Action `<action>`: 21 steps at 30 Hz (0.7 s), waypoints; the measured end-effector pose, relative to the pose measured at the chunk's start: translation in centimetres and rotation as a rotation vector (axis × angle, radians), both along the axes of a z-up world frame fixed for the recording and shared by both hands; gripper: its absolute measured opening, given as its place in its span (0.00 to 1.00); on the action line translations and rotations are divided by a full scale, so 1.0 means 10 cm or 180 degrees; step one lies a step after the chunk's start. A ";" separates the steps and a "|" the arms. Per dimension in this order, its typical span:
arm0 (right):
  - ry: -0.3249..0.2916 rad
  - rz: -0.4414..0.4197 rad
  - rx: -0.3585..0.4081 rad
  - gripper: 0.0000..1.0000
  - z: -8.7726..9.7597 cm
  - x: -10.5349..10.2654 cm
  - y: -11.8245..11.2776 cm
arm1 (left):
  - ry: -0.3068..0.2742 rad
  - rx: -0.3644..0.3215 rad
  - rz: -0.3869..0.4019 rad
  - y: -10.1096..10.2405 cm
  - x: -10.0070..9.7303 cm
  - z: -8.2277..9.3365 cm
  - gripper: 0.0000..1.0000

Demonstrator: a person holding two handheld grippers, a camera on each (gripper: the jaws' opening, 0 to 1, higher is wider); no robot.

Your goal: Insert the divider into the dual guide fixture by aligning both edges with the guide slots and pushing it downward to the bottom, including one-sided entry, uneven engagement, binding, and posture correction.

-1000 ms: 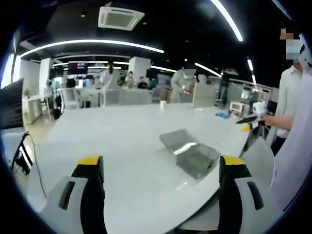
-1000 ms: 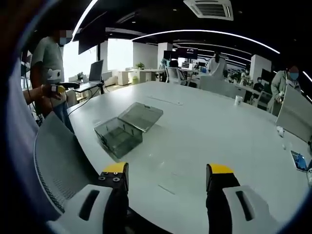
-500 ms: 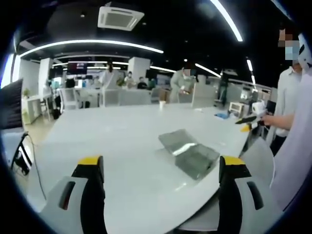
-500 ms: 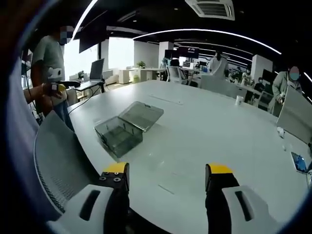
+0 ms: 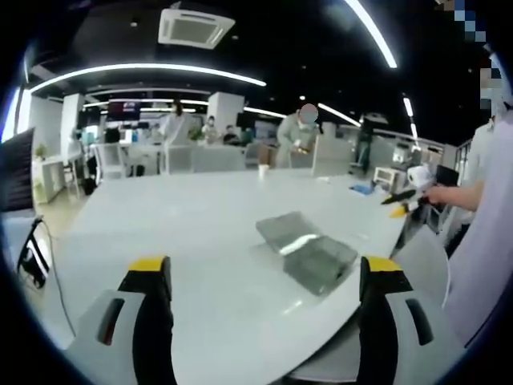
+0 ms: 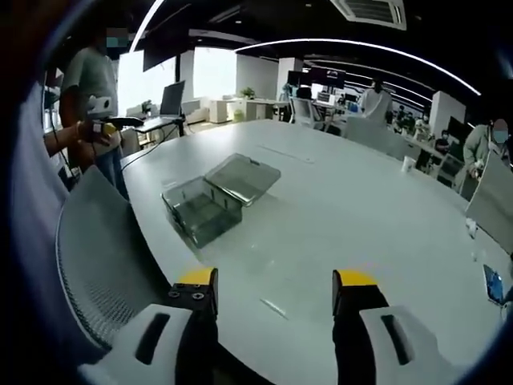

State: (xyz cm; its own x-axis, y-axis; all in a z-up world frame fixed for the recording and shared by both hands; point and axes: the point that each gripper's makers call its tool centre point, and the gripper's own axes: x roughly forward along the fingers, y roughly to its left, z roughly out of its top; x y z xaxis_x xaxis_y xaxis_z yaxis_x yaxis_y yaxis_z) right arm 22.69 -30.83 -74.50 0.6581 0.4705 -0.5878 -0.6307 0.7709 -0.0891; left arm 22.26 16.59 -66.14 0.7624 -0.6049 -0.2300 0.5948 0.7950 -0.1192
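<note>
Both tools, left (image 5: 264, 277) & right (image 6: 275, 289), we log wide open, empty; clear box (image 6: 220, 198), prob. the fixture, sits apart on table (image 6: 361, 208).

The clear fixture box (image 6: 220, 199) on the bench (image 6: 361, 208) is too small to make out any guide slots or divider.

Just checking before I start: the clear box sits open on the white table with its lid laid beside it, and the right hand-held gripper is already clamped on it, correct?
Not quite. In the right gripper view the right hand-held gripper is open and holds nothing, short of the clear box. The box does sit open on the white table, its lid beside it.
</note>
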 end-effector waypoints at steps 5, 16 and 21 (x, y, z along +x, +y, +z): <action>0.0117 0.0009 -0.0051 0.51 -0.11 0.10 0.02 | 0.0003 -0.0004 -0.0015 -0.07 -0.01 0.01 0.95; 0.0679 -0.0464 -0.0083 0.41 -0.48 0.29 0.15 | -0.0031 -0.0043 -0.0045 -0.10 -0.05 0.03 0.95; 0.0771 -0.0552 -0.0137 0.37 -0.52 0.34 0.15 | -0.0091 -0.0087 -0.0039 -0.06 -0.05 0.07 0.95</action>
